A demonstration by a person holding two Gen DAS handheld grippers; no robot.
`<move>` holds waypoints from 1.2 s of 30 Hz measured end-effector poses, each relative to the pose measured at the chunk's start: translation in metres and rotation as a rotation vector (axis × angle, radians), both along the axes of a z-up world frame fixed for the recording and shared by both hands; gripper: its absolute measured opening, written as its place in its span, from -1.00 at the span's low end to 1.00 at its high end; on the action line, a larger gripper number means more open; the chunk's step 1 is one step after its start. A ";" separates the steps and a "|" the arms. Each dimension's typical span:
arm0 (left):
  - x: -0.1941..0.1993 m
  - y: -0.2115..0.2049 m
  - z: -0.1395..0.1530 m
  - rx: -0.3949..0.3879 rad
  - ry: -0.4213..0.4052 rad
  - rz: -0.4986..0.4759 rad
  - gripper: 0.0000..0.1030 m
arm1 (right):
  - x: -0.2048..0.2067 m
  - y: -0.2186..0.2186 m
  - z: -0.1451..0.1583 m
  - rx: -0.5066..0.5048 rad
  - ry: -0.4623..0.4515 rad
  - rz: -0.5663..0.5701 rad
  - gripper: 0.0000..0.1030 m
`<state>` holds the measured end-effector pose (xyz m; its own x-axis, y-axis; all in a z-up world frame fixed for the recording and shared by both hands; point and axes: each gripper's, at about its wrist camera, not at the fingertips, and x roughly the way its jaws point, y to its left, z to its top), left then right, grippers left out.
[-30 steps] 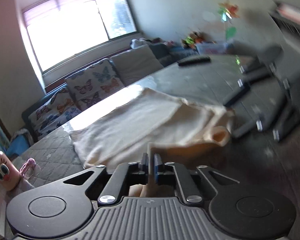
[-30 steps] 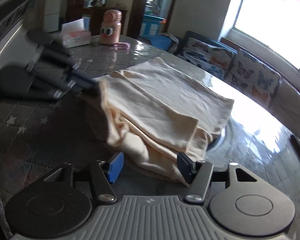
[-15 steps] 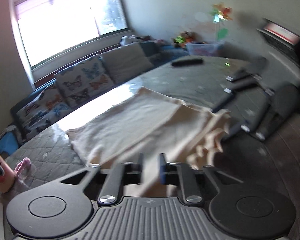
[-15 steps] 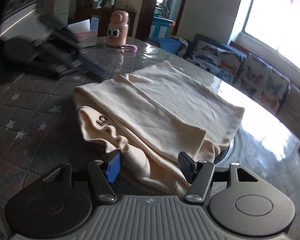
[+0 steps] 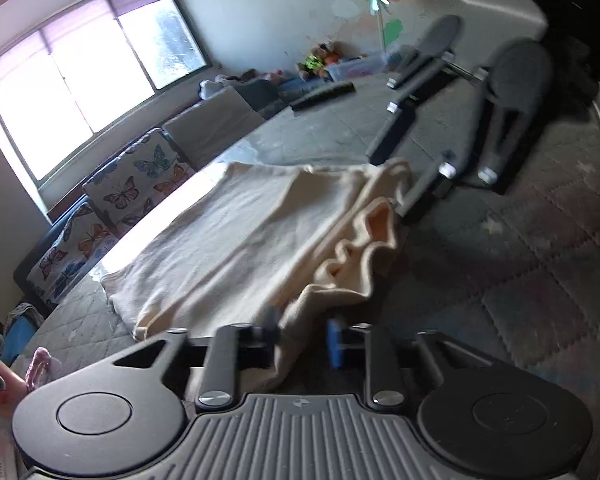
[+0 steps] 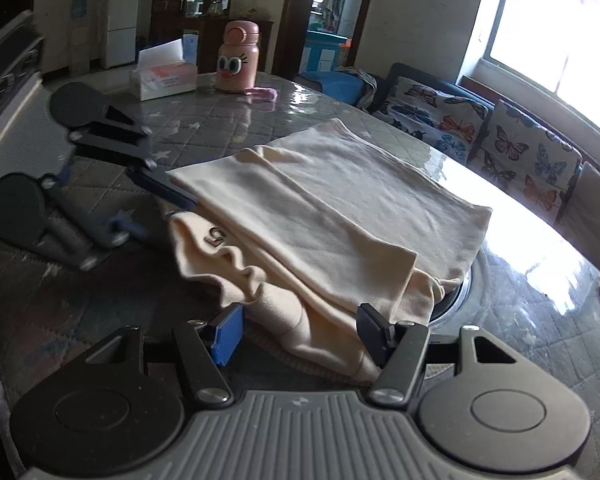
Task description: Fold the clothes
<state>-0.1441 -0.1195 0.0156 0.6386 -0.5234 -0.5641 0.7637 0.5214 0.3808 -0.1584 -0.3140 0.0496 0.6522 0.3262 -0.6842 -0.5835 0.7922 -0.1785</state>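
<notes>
A cream garment (image 5: pixel 256 236) lies folded on the dark quilted table (image 5: pixel 540 264); it also shows in the right wrist view (image 6: pixel 332 216), with a small "5" mark near its bunched edge. My left gripper (image 5: pixel 300 340) is open at the garment's near corner, and a loose fold of cloth hangs between its fingers. My right gripper (image 6: pixel 300 328) is open wide at the garment's other end, its fingers on either side of the bunched edge. Each gripper shows in the other's view: the right in the left wrist view (image 5: pixel 432 176), the left in the right wrist view (image 6: pixel 160 196).
A pink cartoon bottle (image 6: pixel 236 56) and a tissue box (image 6: pixel 164 76) stand at the table's far end. A black remote (image 5: pixel 324 94) lies near the other edge. A butterfly-print sofa (image 6: pixel 500 140) runs under the window behind the table.
My left gripper has opened and let go of the garment, which has dropped flat onto the fold. The right gripper has stayed open and moved slightly closer to the bunched edge.
</notes>
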 end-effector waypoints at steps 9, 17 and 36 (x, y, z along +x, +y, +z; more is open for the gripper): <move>0.039 0.005 0.036 -0.164 0.055 0.098 -0.83 | 0.005 0.008 -0.006 -0.034 -0.040 0.045 0.32; 0.047 0.006 0.038 -0.175 0.083 0.111 -0.82 | 0.041 0.007 -0.016 0.012 -0.008 0.008 -0.31; 0.004 0.010 0.000 -0.027 -0.029 0.126 0.09 | 0.068 -0.008 0.013 0.186 0.084 -0.100 -0.76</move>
<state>-0.1404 -0.1091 0.0158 0.7164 -0.4527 -0.5308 0.6800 0.6233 0.3862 -0.0903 -0.3215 0.0621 0.6308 0.3889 -0.6715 -0.5073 0.8615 0.0223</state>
